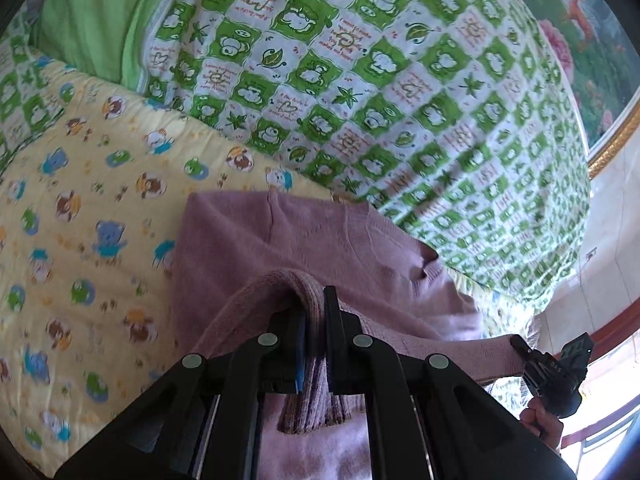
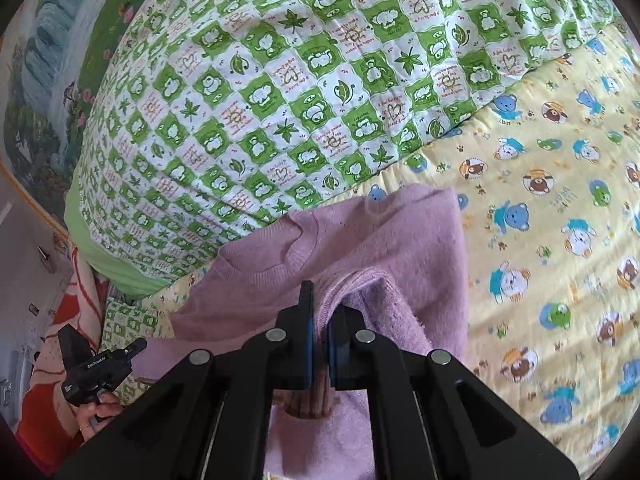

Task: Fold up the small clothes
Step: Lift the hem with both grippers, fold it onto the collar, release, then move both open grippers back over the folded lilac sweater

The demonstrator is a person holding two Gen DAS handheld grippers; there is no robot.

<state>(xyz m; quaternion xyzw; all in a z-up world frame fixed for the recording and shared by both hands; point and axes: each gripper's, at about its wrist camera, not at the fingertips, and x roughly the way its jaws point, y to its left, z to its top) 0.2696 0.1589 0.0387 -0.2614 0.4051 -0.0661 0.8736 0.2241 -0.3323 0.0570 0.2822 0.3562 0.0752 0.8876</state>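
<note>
A small pink knitted sweater [image 1: 304, 240] lies on a yellow bear-print sheet [image 1: 80, 200], stretched between my two grippers. My left gripper [image 1: 316, 304] is shut on a ribbed edge of the sweater, and the knit bulges up over its black fingers. My right gripper [image 2: 320, 312] is shut on another ribbed edge of the pink sweater [image 2: 360, 240]. The sweater's neckline [image 2: 280, 248] shows to the left in the right wrist view. Each view catches the other gripper at its lower side edge, held by a hand [image 2: 100, 408], with its jaws hidden in the cloth.
A thick green-and-white checked quilt [image 1: 360, 80] is piled behind the sweater. A plain green cloth [image 1: 96, 20] lies at the far left. A flower-and-landscape wall picture [image 2: 52, 80] with a gold frame stands behind the bed. An orange-and-pink blanket [image 2: 72, 300] hangs at the bed's edge.
</note>
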